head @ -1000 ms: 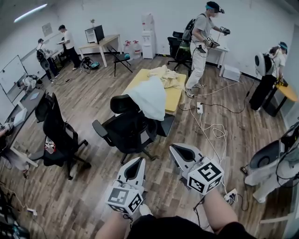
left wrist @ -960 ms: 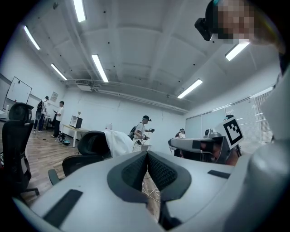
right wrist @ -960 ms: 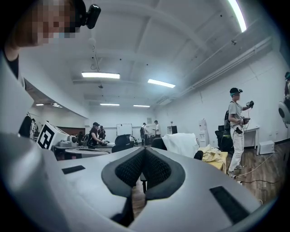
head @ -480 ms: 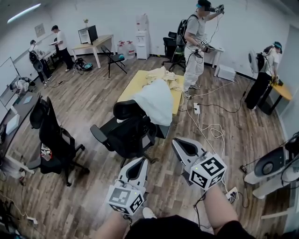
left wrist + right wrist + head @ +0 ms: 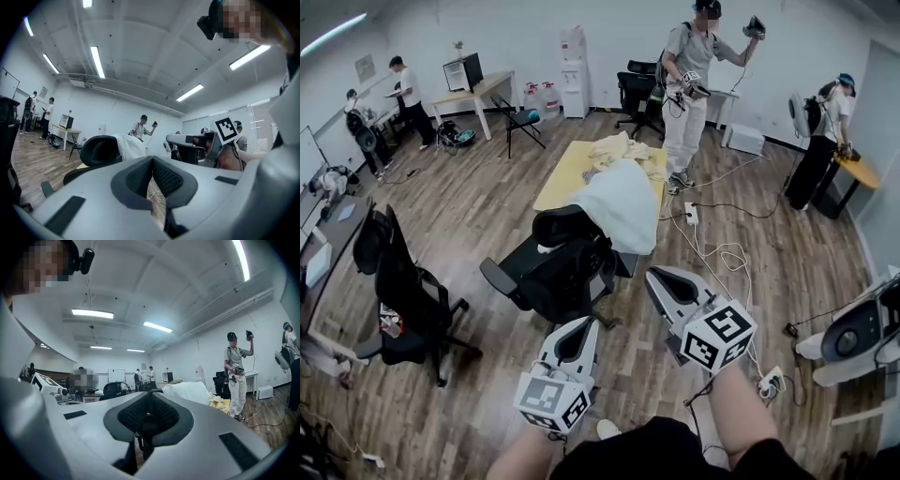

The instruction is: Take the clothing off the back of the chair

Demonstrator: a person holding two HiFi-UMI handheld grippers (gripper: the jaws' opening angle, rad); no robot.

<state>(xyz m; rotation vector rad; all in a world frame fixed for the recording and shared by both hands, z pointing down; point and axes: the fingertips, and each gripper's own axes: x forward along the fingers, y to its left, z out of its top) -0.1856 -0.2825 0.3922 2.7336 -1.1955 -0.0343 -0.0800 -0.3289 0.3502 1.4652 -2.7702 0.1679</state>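
Both my grippers are empty and level, side by side. The left gripper point(image 5: 584, 324) has its jaws pressed together at the tips with nothing between the pads, and the left gripper view confirms this point(image 5: 152, 160). The right gripper point(image 5: 654, 276) is the same, jaws together and holding nothing, with the pads meeting in the right gripper view point(image 5: 149, 397). The clothing point(image 5: 620, 201) is a white garment draped over the back of the black office chair point(image 5: 558, 267). It lies ahead of both sets of fingertips and apart from them, a bit closer to the right fingers than the left, and neither touches it. The chair's seat and base sit between my fingers and the garment. In the left gripper view the clothing point(image 5: 131, 146) shows just past the chair headrest point(image 5: 96, 150), left of my closed tips. In the right gripper view it point(image 5: 188, 391) is right of the tips. Beyond the chair is a yellow table point(image 5: 562, 174) with a heap of pale clothes point(image 5: 624, 150) on it, well ahead of my fingers. A second black chair point(image 5: 401, 286) is off to the left of my left fingers. A white cable point(image 5: 724, 255) loops on the wood floor to the right of my right fingers. A person point(image 5: 689, 89) stands beyond the table holding up grippers.
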